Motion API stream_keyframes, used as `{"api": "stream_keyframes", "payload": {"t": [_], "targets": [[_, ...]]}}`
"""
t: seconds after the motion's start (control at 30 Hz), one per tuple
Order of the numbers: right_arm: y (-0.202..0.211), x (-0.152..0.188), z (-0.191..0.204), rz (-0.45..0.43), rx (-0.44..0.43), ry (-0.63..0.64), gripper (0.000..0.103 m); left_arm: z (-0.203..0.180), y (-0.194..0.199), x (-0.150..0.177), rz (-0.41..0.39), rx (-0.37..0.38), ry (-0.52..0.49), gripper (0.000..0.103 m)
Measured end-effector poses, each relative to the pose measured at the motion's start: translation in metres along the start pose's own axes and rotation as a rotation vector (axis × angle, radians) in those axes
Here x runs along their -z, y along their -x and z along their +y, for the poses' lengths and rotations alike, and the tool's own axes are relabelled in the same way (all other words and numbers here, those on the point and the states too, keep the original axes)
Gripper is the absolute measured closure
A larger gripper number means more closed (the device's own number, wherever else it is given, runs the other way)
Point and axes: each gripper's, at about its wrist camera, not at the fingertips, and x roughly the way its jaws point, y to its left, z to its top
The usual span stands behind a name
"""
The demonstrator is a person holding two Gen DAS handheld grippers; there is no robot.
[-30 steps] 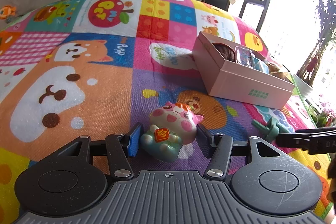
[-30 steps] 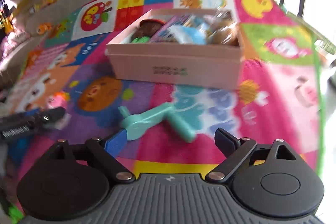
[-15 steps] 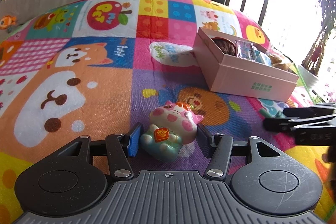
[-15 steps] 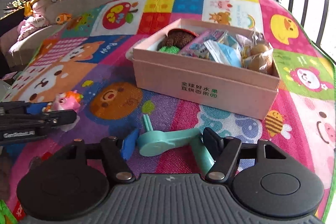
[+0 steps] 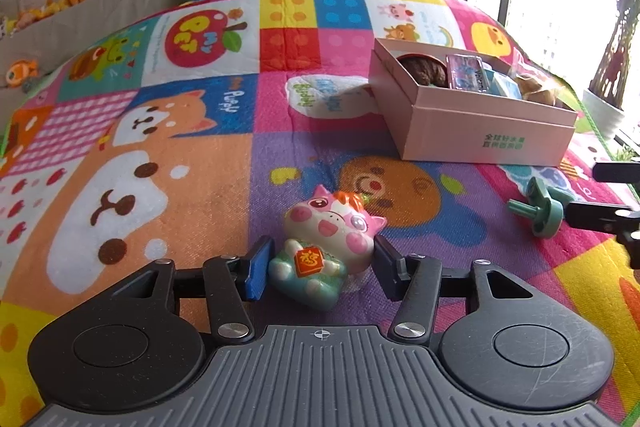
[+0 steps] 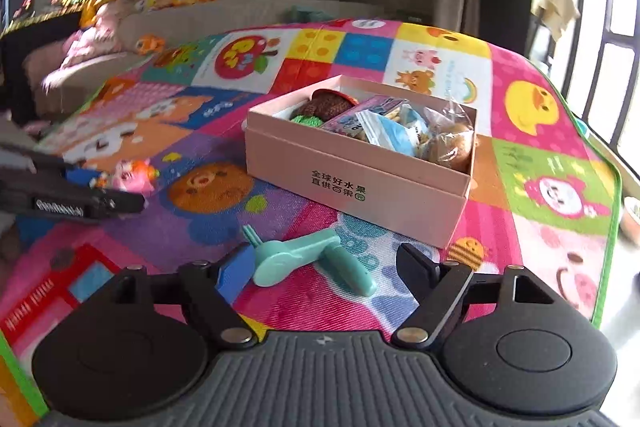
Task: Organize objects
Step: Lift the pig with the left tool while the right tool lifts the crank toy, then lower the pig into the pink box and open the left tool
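A pink and teal pig figurine (image 5: 326, 251) lies on the colourful play mat between the fingers of my left gripper (image 5: 320, 265), whose jaws stand close beside it, open. It also shows in the right wrist view (image 6: 132, 175). A teal plastic toy (image 6: 312, 259) lies on the mat between the wide-open fingers of my right gripper (image 6: 320, 269); it also shows in the left wrist view (image 5: 540, 211). A pink cardboard box (image 6: 360, 183), open and holding snacks and packets, stands just beyond; it also shows in the left wrist view (image 5: 480, 135).
The play mat (image 5: 160, 155) covers the floor. A sofa with soft toys (image 6: 104, 27) stands at the back left. Windows and a potted plant (image 5: 612, 67) are on the right. The mat's edge (image 6: 612, 187) runs near the window.
My right gripper closed in over the teal toy, then drew back and opened wider. My left gripper stayed around the pig, and its view tilted up slightly.
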Motion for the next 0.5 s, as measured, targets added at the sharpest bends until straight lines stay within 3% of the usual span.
{"api": "stream_keyframes", "payload": {"t": [0.17,0.27,0.47,0.5], "targets": [[-0.03,-0.01,-0.016,0.083,-0.153,-0.05,0.021,-0.009,0.012,-0.004,-0.015,0.048,-0.015,0.046],[-0.046,-0.01,-0.012,0.131,-0.166,-0.053,0.021,-0.018,0.019,-0.004,-0.016,0.078,-0.042,0.046],[-0.03,-0.01,0.003,0.095,-0.141,0.002,0.038,-0.025,0.022,-0.013,-0.039,0.163,-0.027,0.047],[-0.024,-0.011,0.004,0.086,-0.14,0.007,0.048,-0.026,0.022,-0.021,-0.062,0.18,-0.018,0.047]]}}
